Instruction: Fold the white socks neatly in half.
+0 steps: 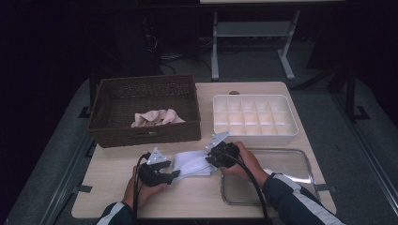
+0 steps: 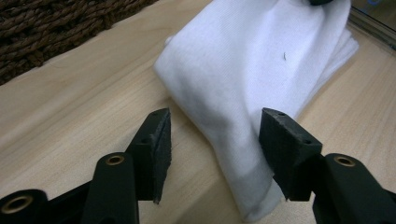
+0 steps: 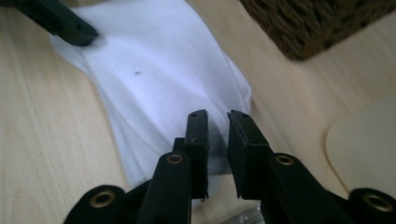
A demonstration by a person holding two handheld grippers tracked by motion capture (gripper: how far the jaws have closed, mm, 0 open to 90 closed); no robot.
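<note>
The white cloth (image 1: 193, 162) lies on the table (image 1: 108, 187), in front of the brown basket (image 1: 145, 110), between the two grippers. The left gripper (image 2: 214, 140) is at its 8 o'clock end, jaws open, with the cloth's edge between them but not pinched. The right gripper (image 3: 217, 133) is at its 2 o'clock end, jaws nearly closed with a small gap, resting on the cloth. This looks like the grabbing step. Next, both jaws need to squeeze the cloth. Its long side runs from 8 to 2 o'clock.
</note>
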